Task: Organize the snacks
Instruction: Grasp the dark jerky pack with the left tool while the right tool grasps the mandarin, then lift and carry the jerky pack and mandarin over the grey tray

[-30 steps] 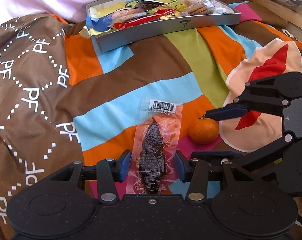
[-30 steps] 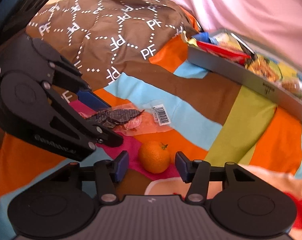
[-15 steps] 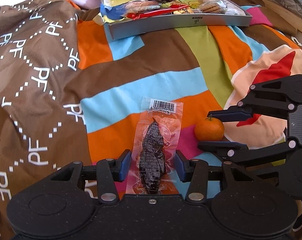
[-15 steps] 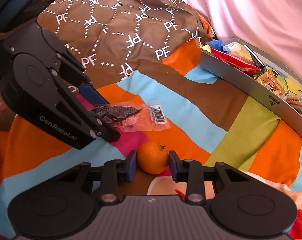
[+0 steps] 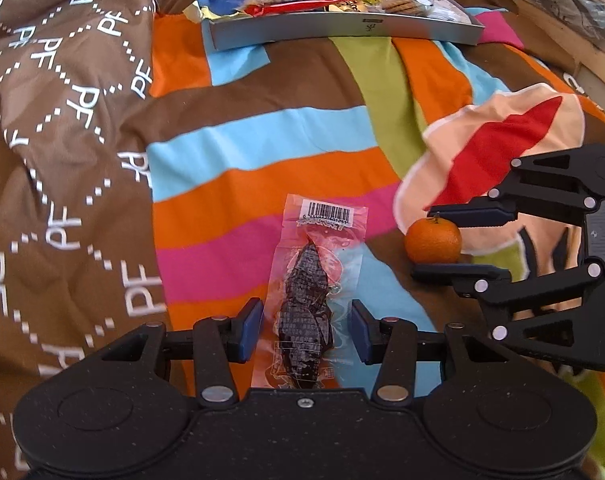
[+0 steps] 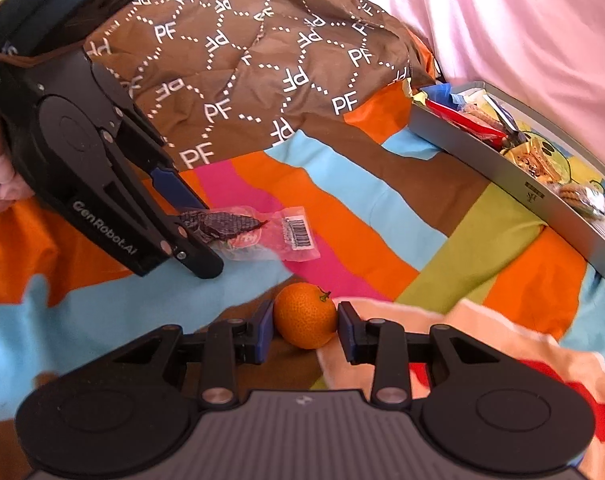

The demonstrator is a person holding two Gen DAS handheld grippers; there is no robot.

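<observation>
While my right gripper (image 6: pixel 305 330) pinches the mandarin (image 6: pixel 305 321) and my left gripper (image 5: pixel 304 330) straddles the snack packet (image 5: pixel 312 300) unclosed, I must next squeeze, then carry both to the tray (image 5: pixel 342 32) at upper frame.

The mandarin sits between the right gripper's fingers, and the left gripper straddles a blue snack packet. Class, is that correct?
Not quite. The snack packet that the left gripper straddles is clear pinkish plastic, not blue, as the left wrist view shows. The mandarin does sit between the right gripper fingers.
</observation>
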